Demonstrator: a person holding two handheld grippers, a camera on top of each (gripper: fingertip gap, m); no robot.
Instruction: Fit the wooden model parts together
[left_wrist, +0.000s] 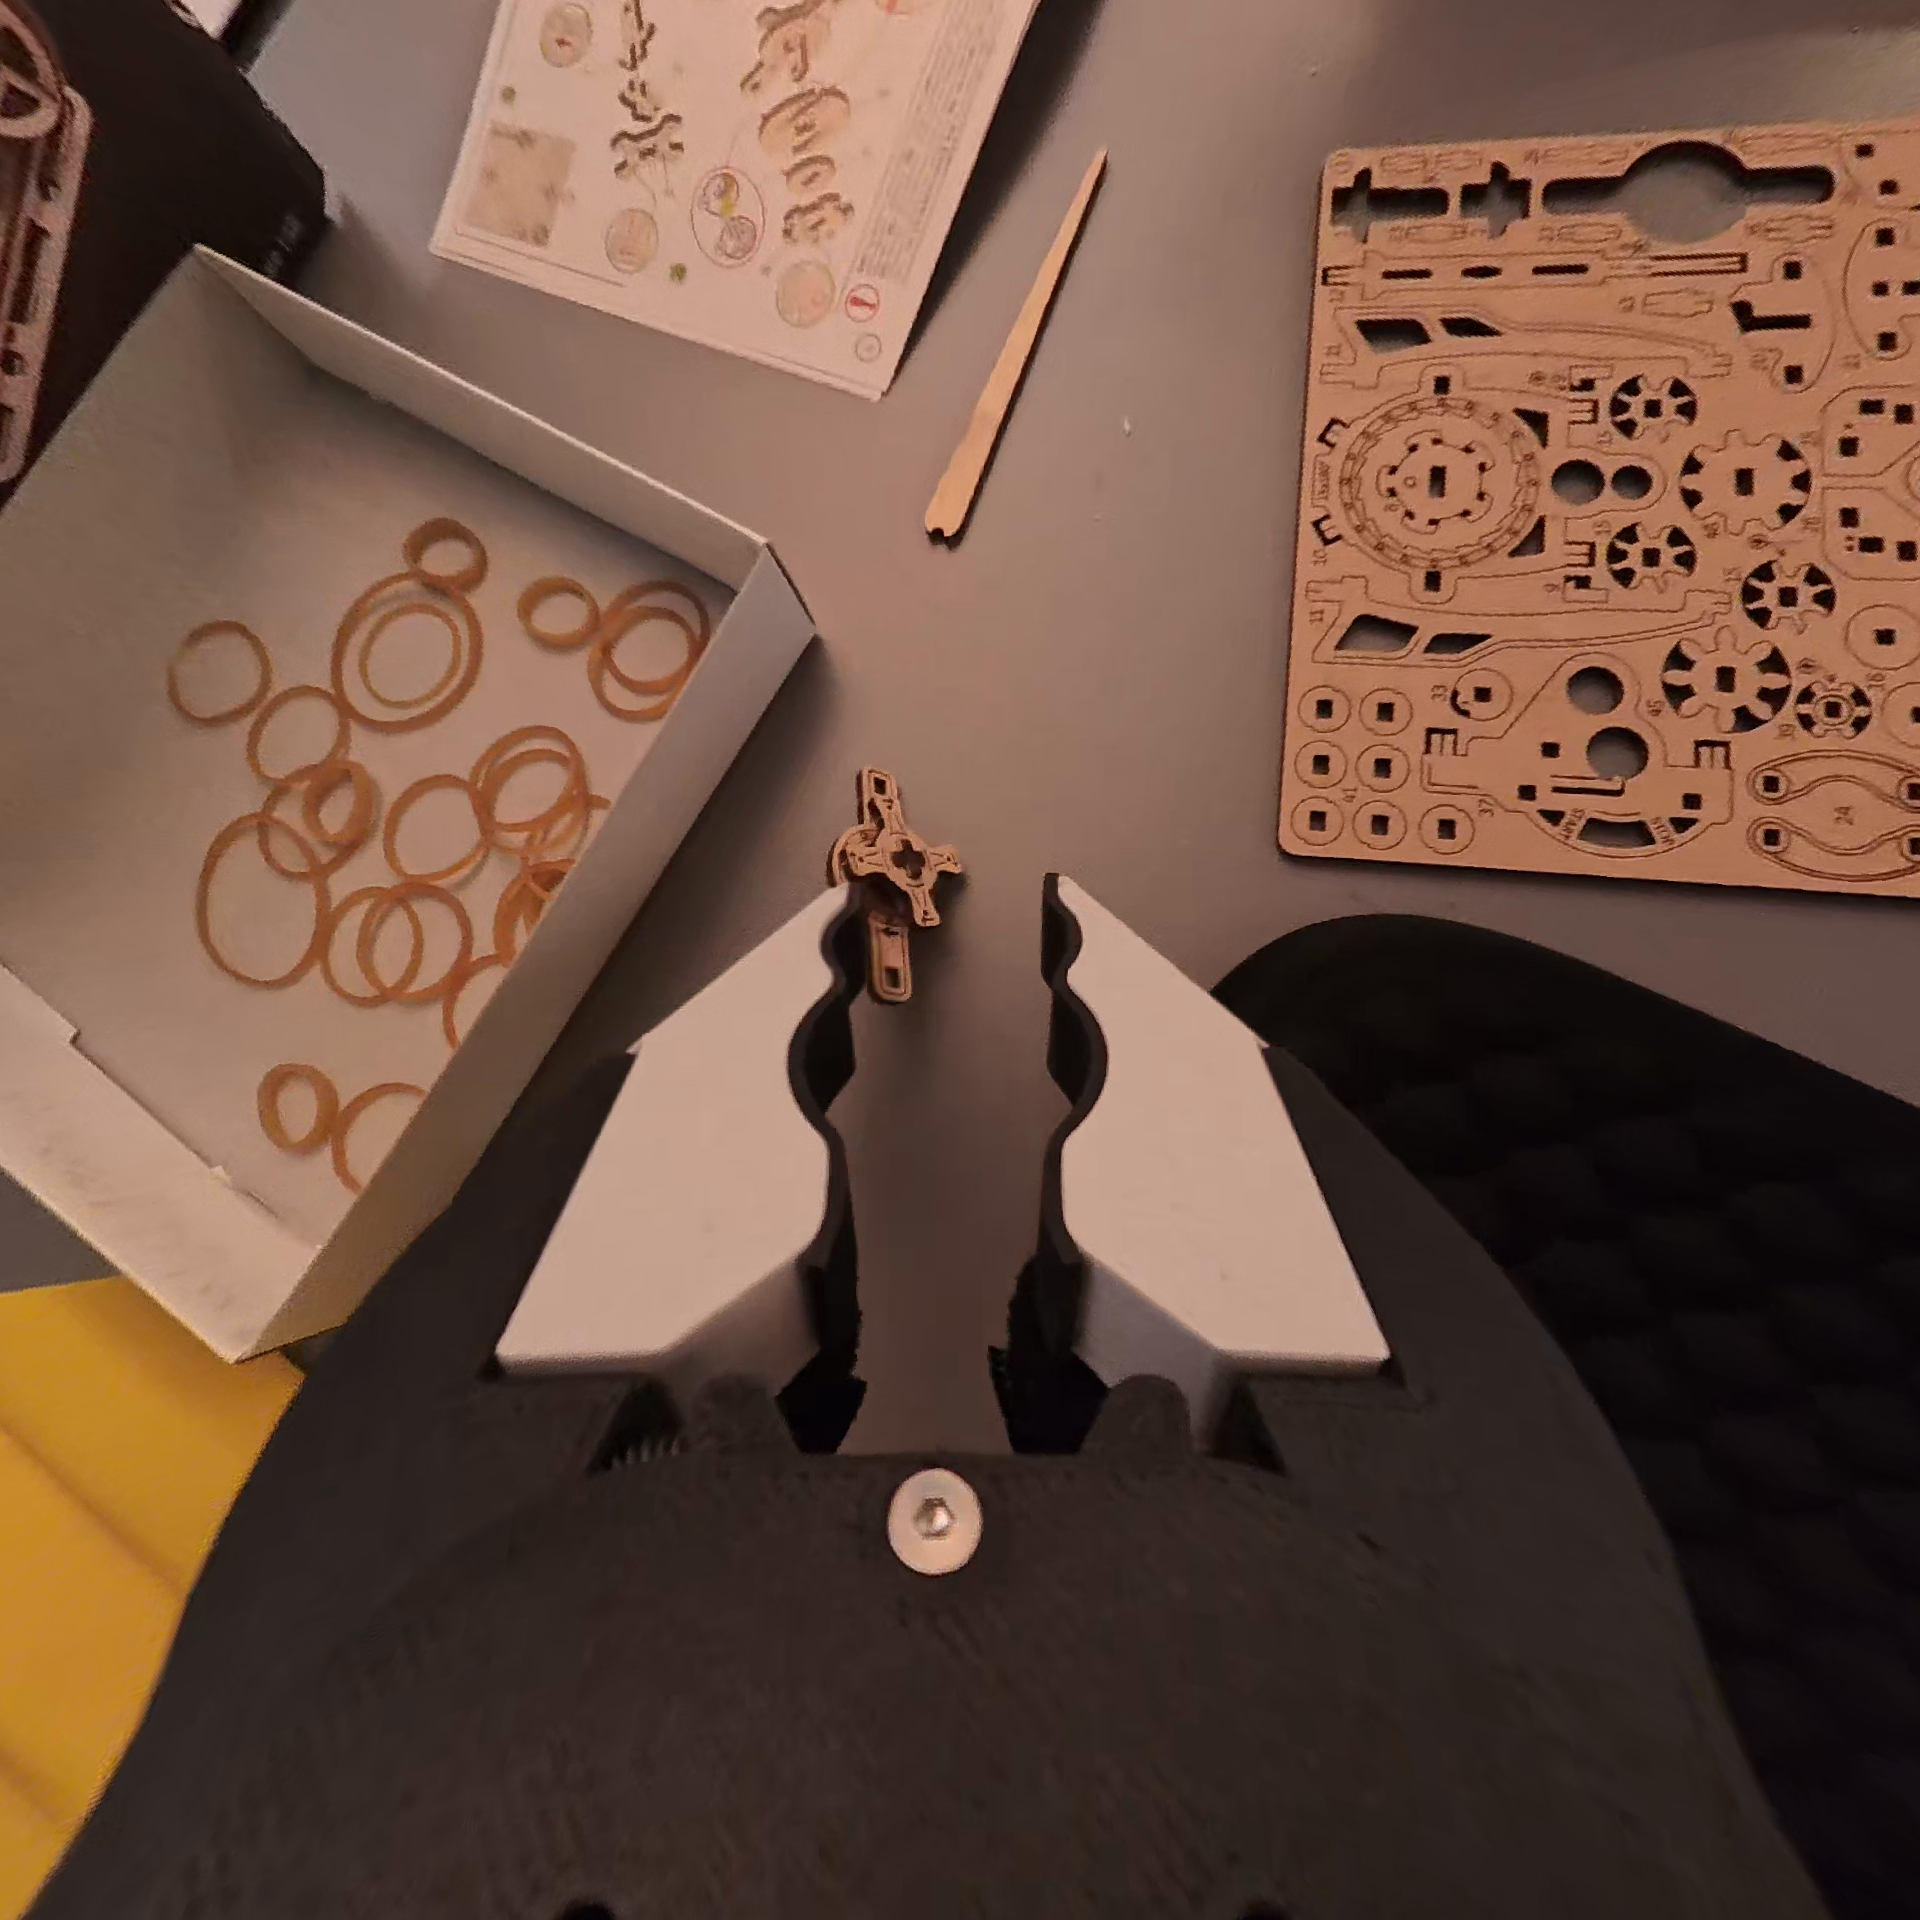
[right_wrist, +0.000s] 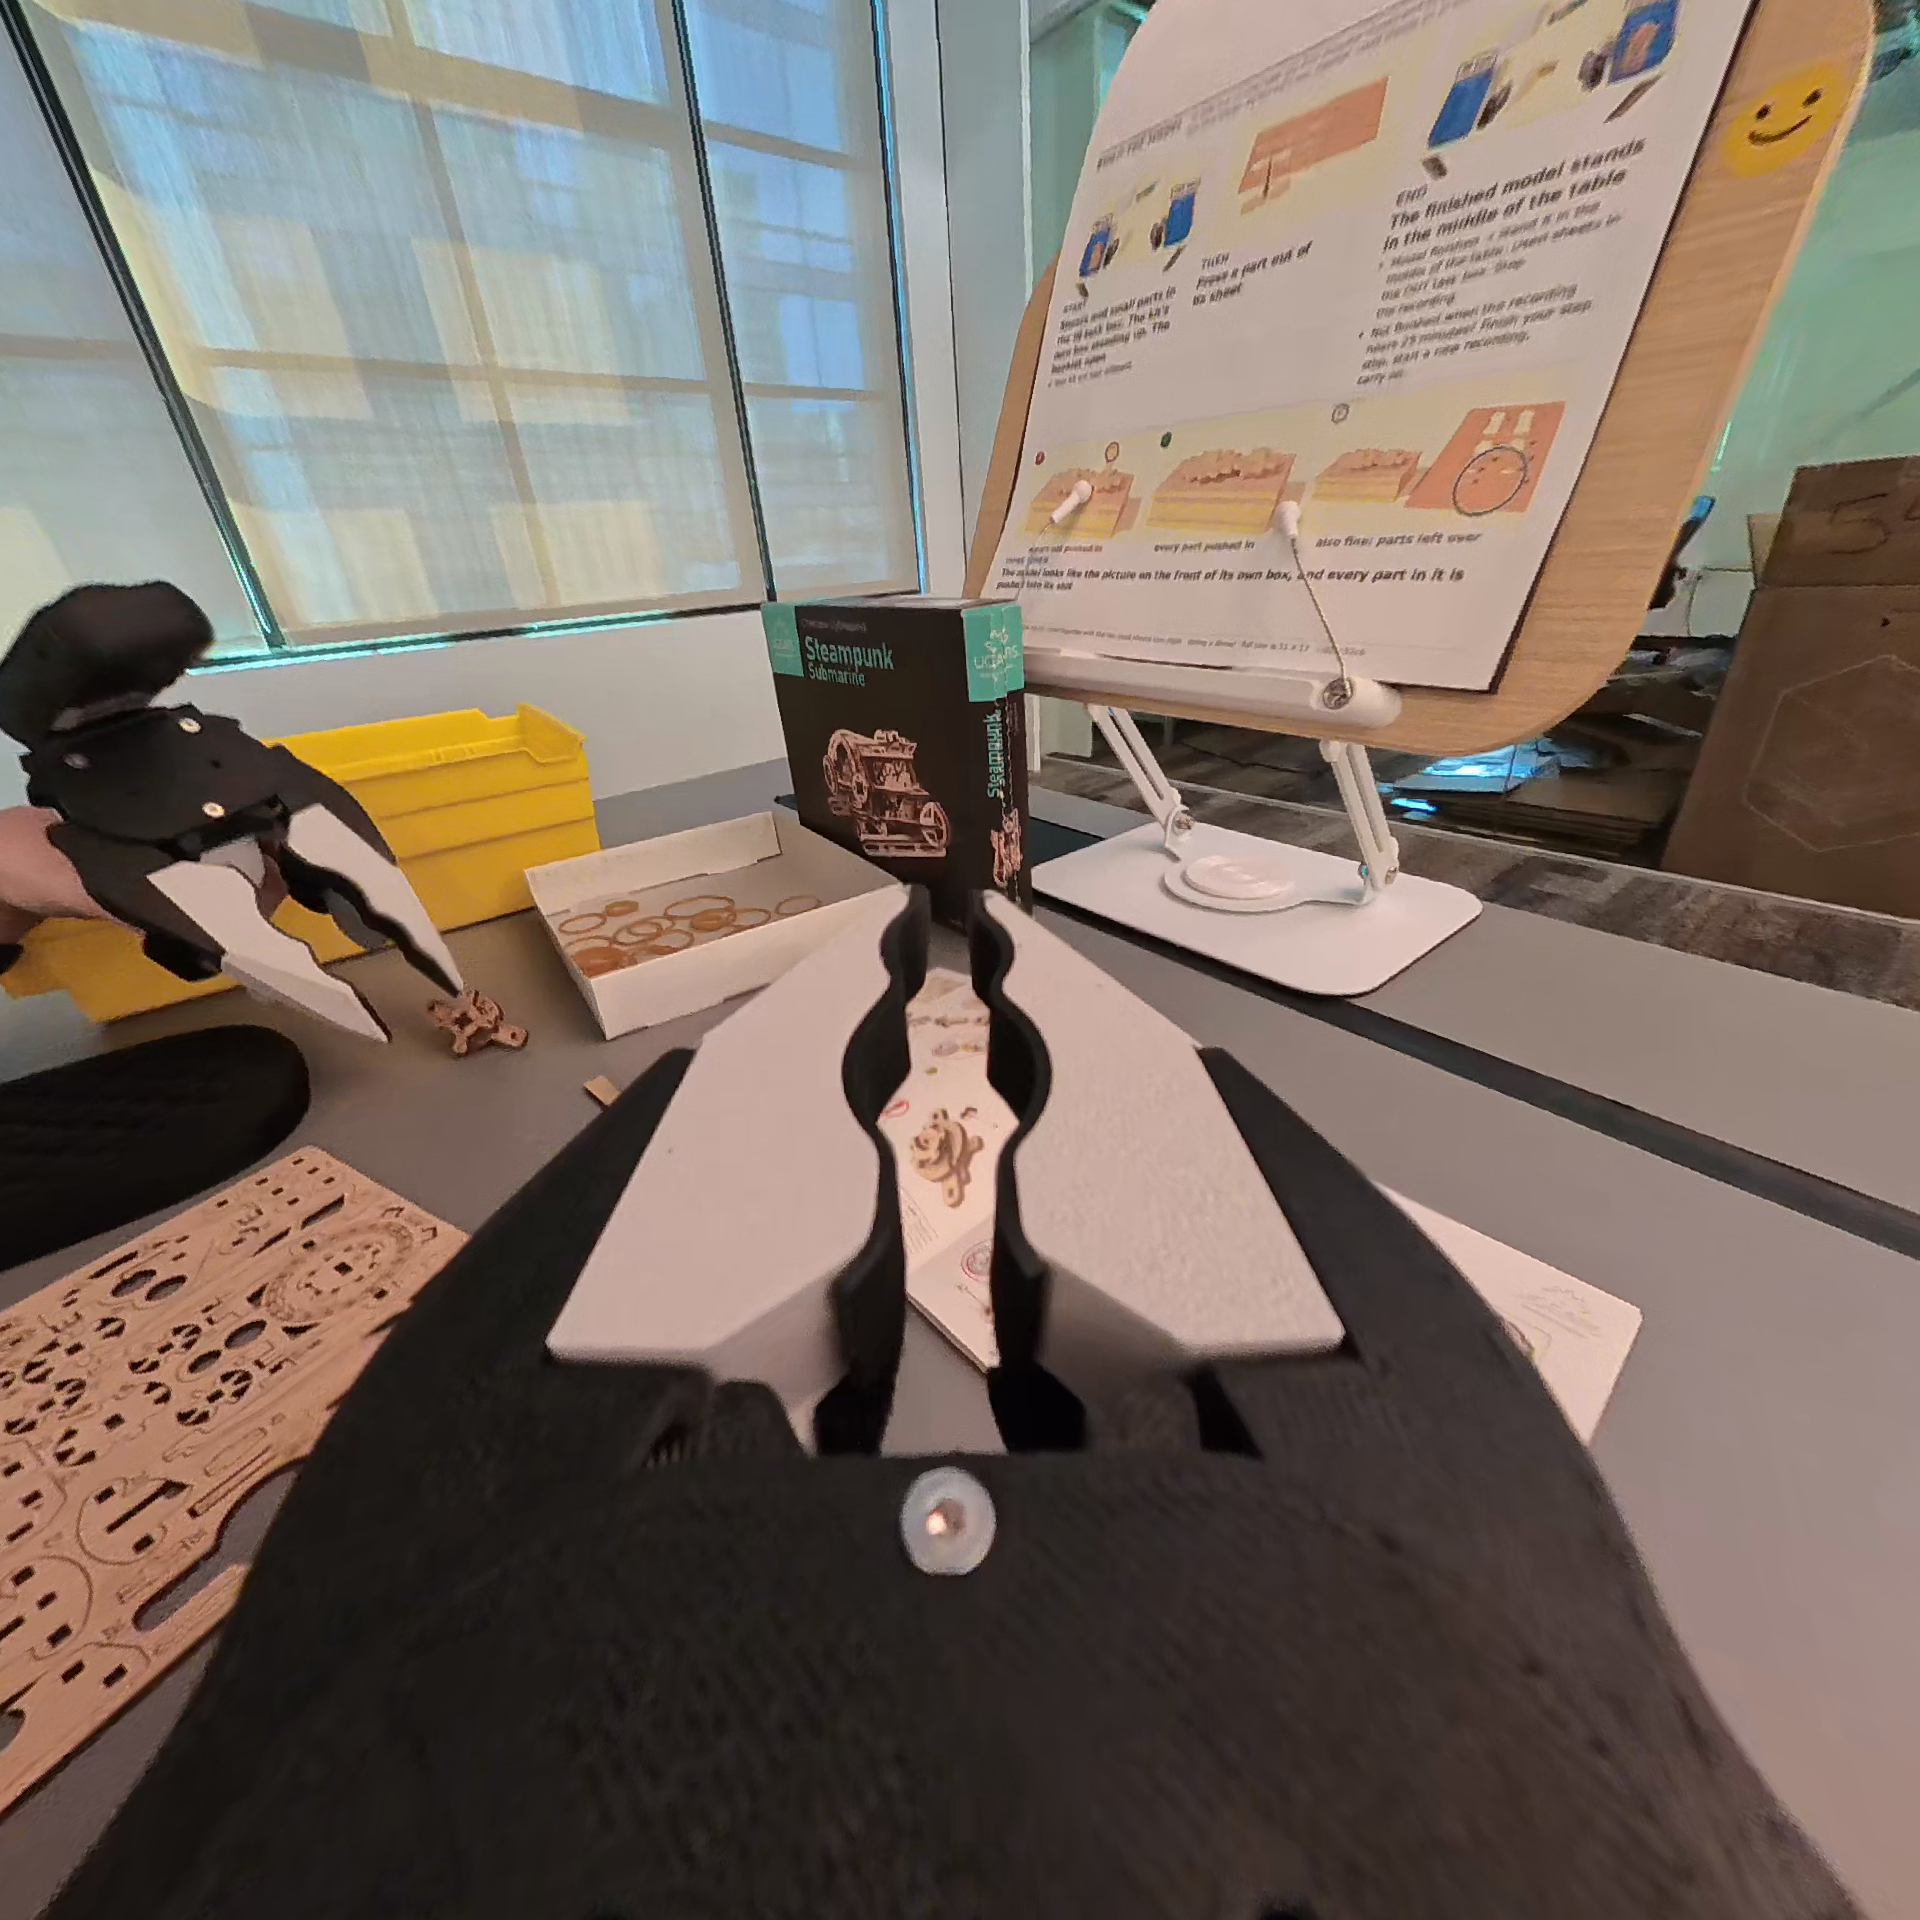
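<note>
- The small cross-shaped wooden assembly (left_wrist: 894, 883) lies on the grey surface (left_wrist: 1091, 675), right at the tip of the left tool's (left_wrist: 951, 894) finger at 10 o'clock; whether it touches that finger I cannot tell.
- The left tool points down at the surface, tilted, with a clear gap between its fingers and nothing gripped; seen from the right wrist view (right_wrist: 416, 1003), a hand (right_wrist: 31, 873) grips it from the 9 o'clock edge.
- The right tool (right_wrist: 951, 909) is held level above the surface, aimed at a black model box (right_wrist: 899, 769), its fingers drawn narrow and empty.
- The laser-cut plywood parts sheet (left_wrist: 1600, 520) lies flat at 2 o'clock from the assembly.
- A thin wooden stick (left_wrist: 1023, 343) lies at 12 o'clock.
- A white cardboard tray (left_wrist: 758, 644) of tan rubber bands (left_wrist: 405, 790) sits at 9 o'clock.
</note>
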